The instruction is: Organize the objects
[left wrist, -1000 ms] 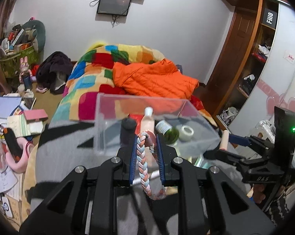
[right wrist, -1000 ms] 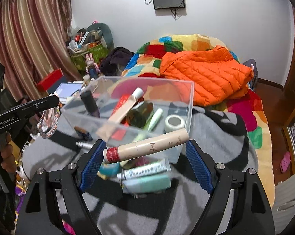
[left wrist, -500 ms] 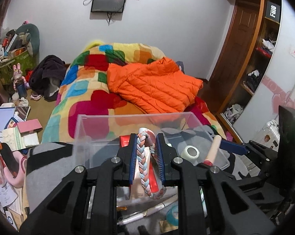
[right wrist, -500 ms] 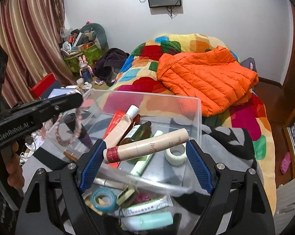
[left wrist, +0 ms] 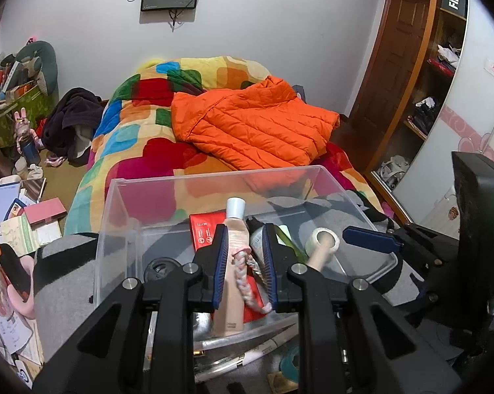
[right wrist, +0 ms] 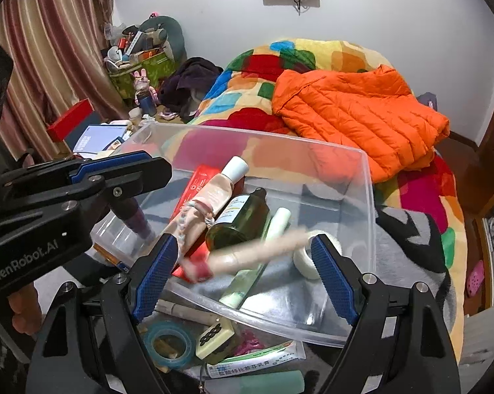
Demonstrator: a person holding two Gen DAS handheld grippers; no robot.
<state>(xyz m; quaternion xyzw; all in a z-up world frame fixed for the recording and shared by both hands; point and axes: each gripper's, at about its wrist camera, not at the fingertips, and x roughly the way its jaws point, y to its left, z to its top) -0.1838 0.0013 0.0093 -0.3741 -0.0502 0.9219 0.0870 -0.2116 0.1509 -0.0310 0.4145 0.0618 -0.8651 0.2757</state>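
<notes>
Sitting on the grey blanket at the bed foot, clear plastic bin (right wrist: 345,177) held pink tube (right wrist: 214,193), green bottle (right wrist: 240,220), tape roll (right wrist: 304,261). R gripper (right wrist: 243,272) spread wide over bin; cream tube (right wrist: 257,252) blurred betw. its pads, apparently touching neither. L gripper (left wrist: 245,262) narrow, braided bracelet (left wrist: 242,269) betw. its pads, above bin; contact w/ pads unclear.
</notes>
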